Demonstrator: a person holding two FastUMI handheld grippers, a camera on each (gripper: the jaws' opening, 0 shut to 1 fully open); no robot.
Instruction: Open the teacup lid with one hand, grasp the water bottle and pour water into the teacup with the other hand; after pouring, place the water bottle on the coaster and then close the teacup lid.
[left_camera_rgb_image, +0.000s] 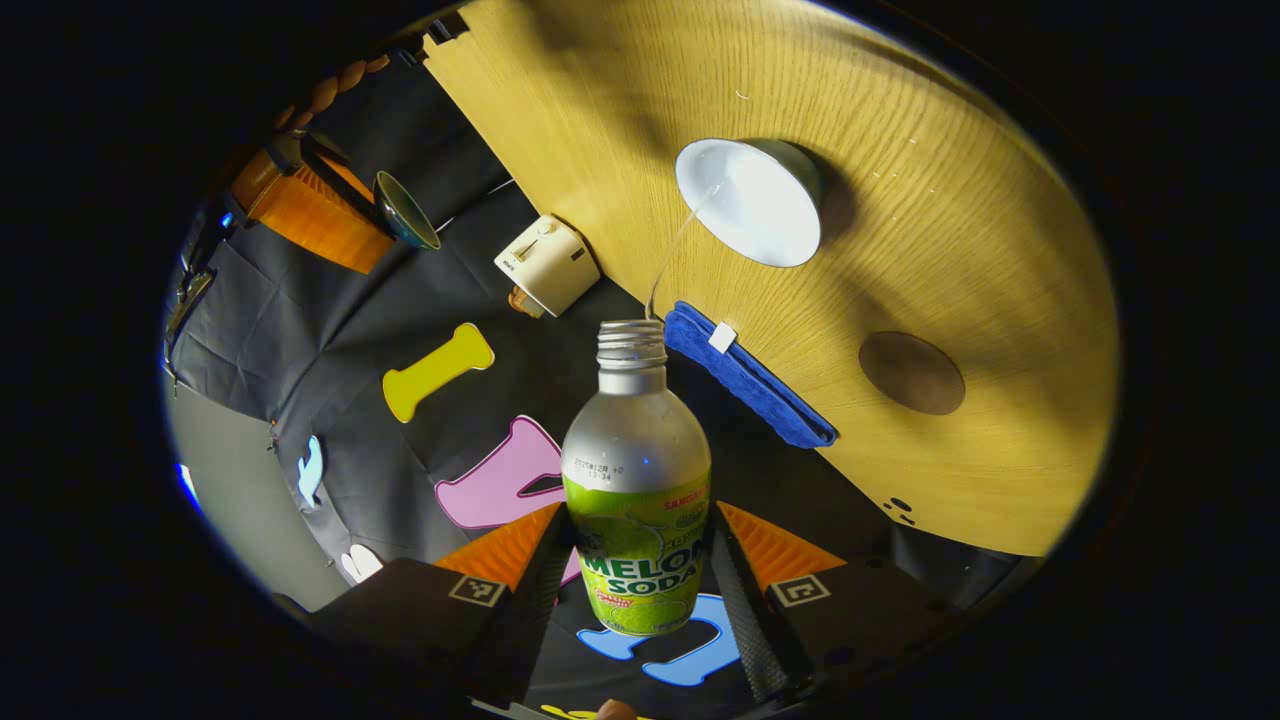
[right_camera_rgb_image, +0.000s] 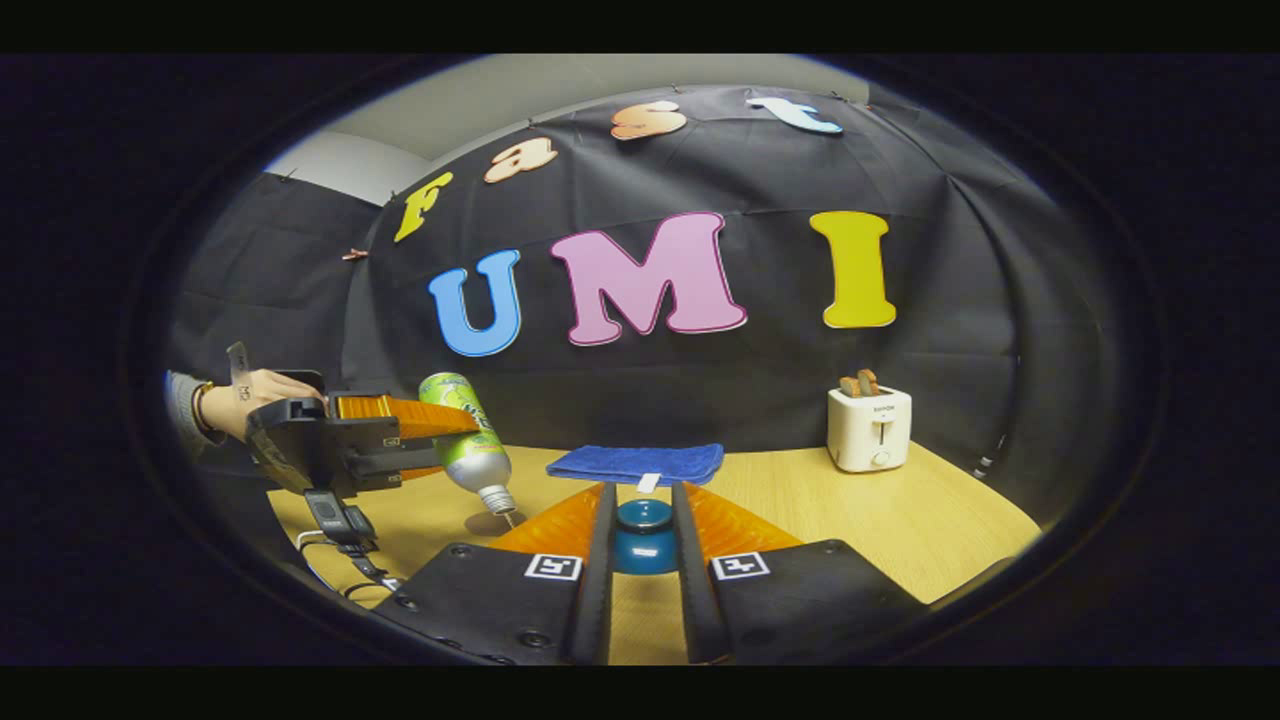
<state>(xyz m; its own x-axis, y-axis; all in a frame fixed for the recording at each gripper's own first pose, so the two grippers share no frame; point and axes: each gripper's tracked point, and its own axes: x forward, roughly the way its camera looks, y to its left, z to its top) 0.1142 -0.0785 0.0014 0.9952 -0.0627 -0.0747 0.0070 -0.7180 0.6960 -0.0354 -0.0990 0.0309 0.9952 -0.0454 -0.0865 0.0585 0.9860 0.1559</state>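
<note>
In the left gripper view, the other gripper sits far off at the upper left, carrying the blue teacup lid in its fingers. Just right of it a white toaster stands on the wooden counter. At the bottom centre, the left gripper has its fingers pinching the melon soda bottle by its labelled body, one finger on each side. The bottle is uncapped and its open mouth points toward the counter. A thin stream of water runs from the mouth into the open white teacup, which stands on the counter. A folded blue cloth lies at the counter edge between bottle and teacup. Farther right, a round brown coaster lies bare on the counter, apart from the teacup.

In the right gripper view, a hand at the left holds the left gripper, which grips the bottle tilted mouth-down over the counter. At centre, the right gripper has its fingers closed on the teacup lid, knob upward. Behind lies the blue cloth, and the toaster stands at the right with toast in its slots.
</note>
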